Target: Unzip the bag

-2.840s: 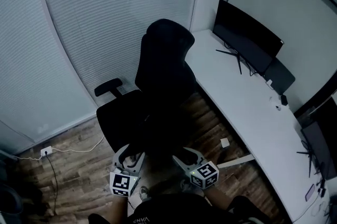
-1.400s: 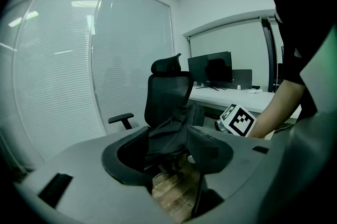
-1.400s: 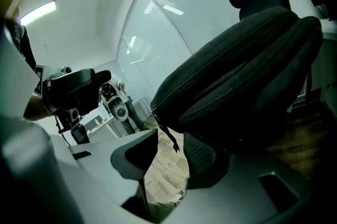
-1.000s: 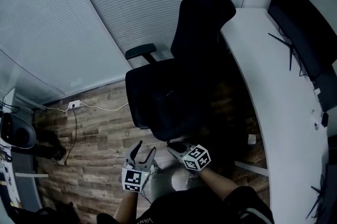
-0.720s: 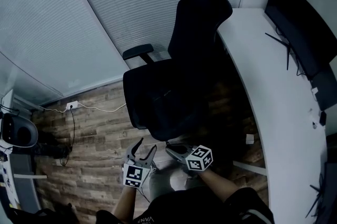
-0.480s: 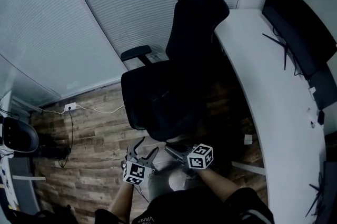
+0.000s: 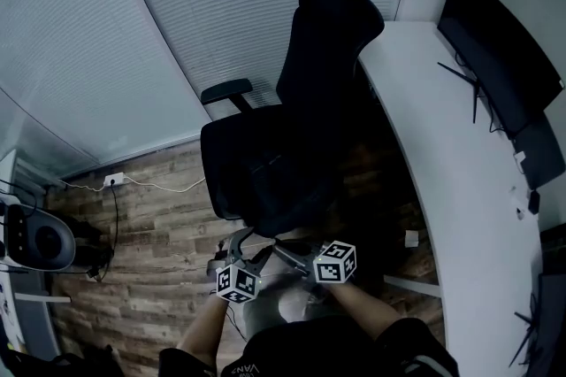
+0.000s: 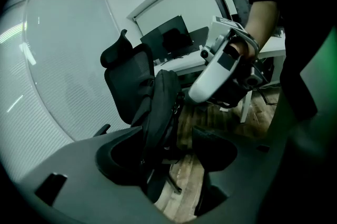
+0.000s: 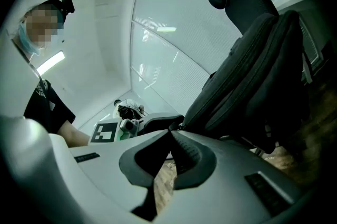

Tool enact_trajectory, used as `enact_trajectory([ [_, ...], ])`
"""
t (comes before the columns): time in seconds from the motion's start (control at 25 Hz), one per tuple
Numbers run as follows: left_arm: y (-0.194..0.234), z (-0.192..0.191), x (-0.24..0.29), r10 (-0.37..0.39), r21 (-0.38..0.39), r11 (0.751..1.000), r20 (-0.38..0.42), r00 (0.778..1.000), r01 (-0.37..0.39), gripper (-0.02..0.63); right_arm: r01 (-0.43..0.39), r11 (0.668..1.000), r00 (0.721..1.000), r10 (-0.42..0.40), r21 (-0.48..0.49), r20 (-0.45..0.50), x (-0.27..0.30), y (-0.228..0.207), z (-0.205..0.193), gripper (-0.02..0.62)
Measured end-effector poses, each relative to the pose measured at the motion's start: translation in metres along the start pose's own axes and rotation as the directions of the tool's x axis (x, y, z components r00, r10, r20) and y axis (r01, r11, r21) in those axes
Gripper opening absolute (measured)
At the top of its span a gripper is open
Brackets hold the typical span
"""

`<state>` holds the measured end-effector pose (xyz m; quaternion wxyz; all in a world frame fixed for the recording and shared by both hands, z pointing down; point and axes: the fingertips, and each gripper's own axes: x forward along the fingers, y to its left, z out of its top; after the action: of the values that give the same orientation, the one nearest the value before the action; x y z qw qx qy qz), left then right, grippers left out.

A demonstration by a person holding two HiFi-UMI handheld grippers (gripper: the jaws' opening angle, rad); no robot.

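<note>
A black bag stands upright on the seat of a black office chair. In the head view it merges with the dark seat. My right gripper is shut, its tips at the bag's zipper edge and pinching the zipper pull. The left gripper view shows its white body reaching that edge. My left gripper has just been opening its jaws wide. The bag's lower part stands in the gap and the pads do not press on it. In the right gripper view the bag rises just beyond the shut tips.
A long white desk with dark monitors runs along the right of the chair. A white cable lies on the wooden floor at the left. Blinds cover the glass wall behind. A person's arm appears behind the left gripper.
My left gripper has sunk lower and rolled, with its jaws spread wider. The right gripper stays shut and has risen slightly at the bag's edge.
</note>
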<state>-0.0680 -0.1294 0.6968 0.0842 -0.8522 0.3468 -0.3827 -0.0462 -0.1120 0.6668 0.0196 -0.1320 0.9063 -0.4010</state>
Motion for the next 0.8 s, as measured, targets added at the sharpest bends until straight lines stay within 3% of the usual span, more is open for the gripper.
enact_trajectory([
  [0.28,0.007,0.002,0.013,0.024,0.061,0.998,-0.019,1.000,-0.023,0.276,-0.025,1.000,1.000,0.025,-0.001,0.009,0.001,0.006,0.011,0.046],
  [0.4,0.017,0.004,0.015,0.059,0.082,0.995,-0.024,0.998,-0.057,0.175,-0.034,0.999,0.999,0.034,0.017,0.022,0.000,0.007,0.017,0.046],
  [0.56,0.022,0.006,0.015,0.073,0.126,0.990,-0.043,0.996,-0.067,0.123,-0.029,0.998,0.999,0.027,0.050,0.041,-0.004,0.007,0.025,0.046],
  [0.8,0.027,0.009,0.016,0.074,0.100,0.993,-0.044,0.996,-0.070,0.089,-0.017,0.997,0.997,0.010,0.082,0.082,-0.014,0.003,0.041,0.046],
])
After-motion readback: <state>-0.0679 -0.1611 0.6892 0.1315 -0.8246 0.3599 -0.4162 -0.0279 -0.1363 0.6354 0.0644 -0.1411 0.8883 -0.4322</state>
